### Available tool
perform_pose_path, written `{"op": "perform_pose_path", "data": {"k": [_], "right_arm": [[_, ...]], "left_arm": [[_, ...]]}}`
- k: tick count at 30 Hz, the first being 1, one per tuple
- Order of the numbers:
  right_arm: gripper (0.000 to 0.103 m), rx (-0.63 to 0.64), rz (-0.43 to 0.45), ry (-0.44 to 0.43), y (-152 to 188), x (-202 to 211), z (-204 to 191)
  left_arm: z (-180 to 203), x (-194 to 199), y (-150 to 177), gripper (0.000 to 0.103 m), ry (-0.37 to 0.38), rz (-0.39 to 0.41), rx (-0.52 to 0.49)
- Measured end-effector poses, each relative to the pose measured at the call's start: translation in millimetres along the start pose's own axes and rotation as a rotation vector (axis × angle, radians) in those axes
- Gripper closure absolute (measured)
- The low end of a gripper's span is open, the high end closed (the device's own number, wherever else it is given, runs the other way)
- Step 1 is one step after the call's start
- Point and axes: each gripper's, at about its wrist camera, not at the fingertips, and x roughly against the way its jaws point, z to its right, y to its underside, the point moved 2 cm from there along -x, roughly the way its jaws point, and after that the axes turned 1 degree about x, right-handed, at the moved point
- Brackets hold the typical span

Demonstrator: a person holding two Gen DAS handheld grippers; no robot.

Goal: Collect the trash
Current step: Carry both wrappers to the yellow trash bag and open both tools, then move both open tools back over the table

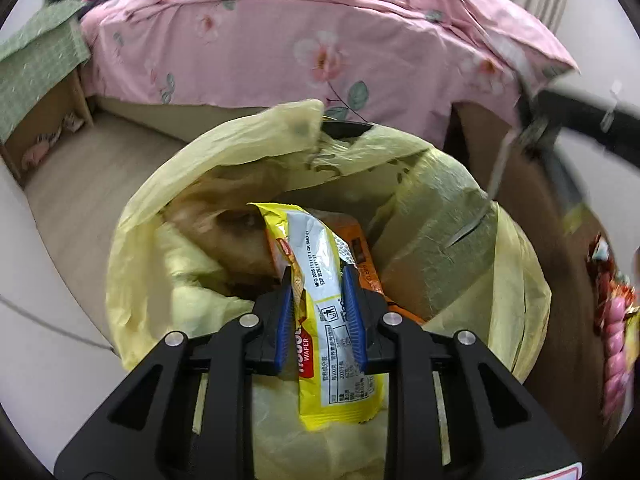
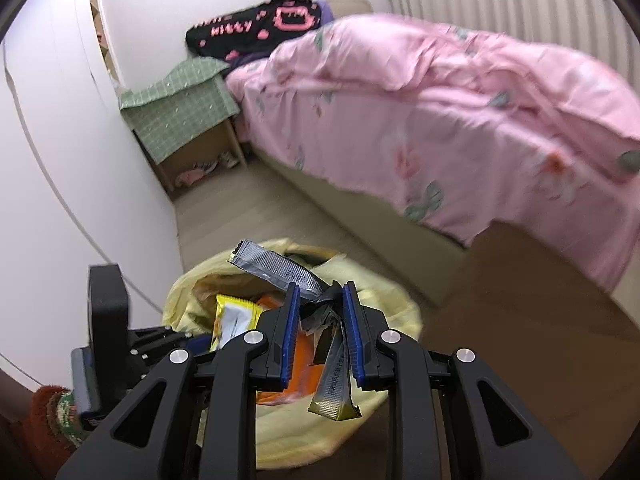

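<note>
A bin lined with a yellow bag (image 1: 136, 264) stands on the floor, with an orange wrapper (image 1: 366, 264) and other litter inside. Over its mouth my left gripper (image 1: 318, 272) is shut on a yellow wafer wrapper (image 1: 316, 248), which runs lengthwise between the blue pads. The right wrist view shows the same bin (image 2: 400, 312) and yellow wrapper (image 2: 232, 320) from higher up. My right gripper (image 2: 320, 292) is above the bin's near rim, shut on crumpled silver-grey sachets (image 2: 276, 266). One sachet end (image 2: 334, 384) hangs below the fingers.
A bed with a pink floral quilt (image 2: 440, 120) stands just behind the bin. A nightstand under a green checked cloth (image 2: 180, 112) is by the white wall (image 2: 48, 160). A red and green sleeve (image 2: 52, 412) shows at lower left. Pink and red packets (image 1: 616, 332) lie at the right.
</note>
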Motion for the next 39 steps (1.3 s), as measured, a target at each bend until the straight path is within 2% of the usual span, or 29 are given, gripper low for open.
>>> {"op": "perform_pose_path", "data": {"k": [3, 5, 6, 8, 10, 14, 20, 27, 31, 35, 36, 38, 39], "right_arm": [[0.081, -0.011, -0.043, -0.006, 4, -20, -5], [0.078, -0.034, -0.067, -0.008, 6, -29, -4], [0.076, -0.049, -0.071, -0.008, 8, -32, -3], [0.062, -0.075, -0.079, -0.007, 11, -35, 2], [0.062, -0.092, -0.083, -0.001, 15, -34, 7], [0.062, -0.101, -0.064, 0.028, 18, -21, 13], [0.062, -0.077, 0.010, 0.112, 34, 36, 26], [0.062, -0.067, 0.058, 0.289, 90, 123, 55], [0.062, -0.117, 0.058, 0.358, 131, 167, 76], [0.052, -0.137, 0.083, 0.437, 170, 205, 90], [0.052, -0.131, 0.086, 0.438, 180, 212, 92], [0.044, -0.126, 0.094, 0.431, 197, 221, 93], [0.043, -0.131, 0.099, 0.428, 207, 226, 94]], "left_arm": [[-9, 9, -2, 0.075, 0.060, 0.040, 0.057], [-18, 17, -2, 0.059, 0.104, 0.069, 0.103], [-24, 21, -3, 0.055, 0.127, 0.086, 0.133], [-29, 29, -3, 0.048, 0.147, 0.111, 0.174], [-31, 33, -4, 0.045, 0.161, 0.128, 0.183], [-28, 37, -8, 0.044, 0.133, 0.153, 0.175], [-17, 49, -12, 0.042, 0.119, 0.187, 0.147], [32, 65, -3, 0.041, 0.197, 0.171, 0.058], [81, 73, 1, 0.041, 0.257, 0.171, -0.055], [139, 77, 9, 0.040, 0.335, 0.134, -0.214], [152, 77, 12, 0.040, 0.359, 0.118, -0.246], [171, 77, 17, 0.040, 0.379, 0.095, -0.289], [183, 77, 20, 0.040, 0.379, 0.088, -0.317]]}}
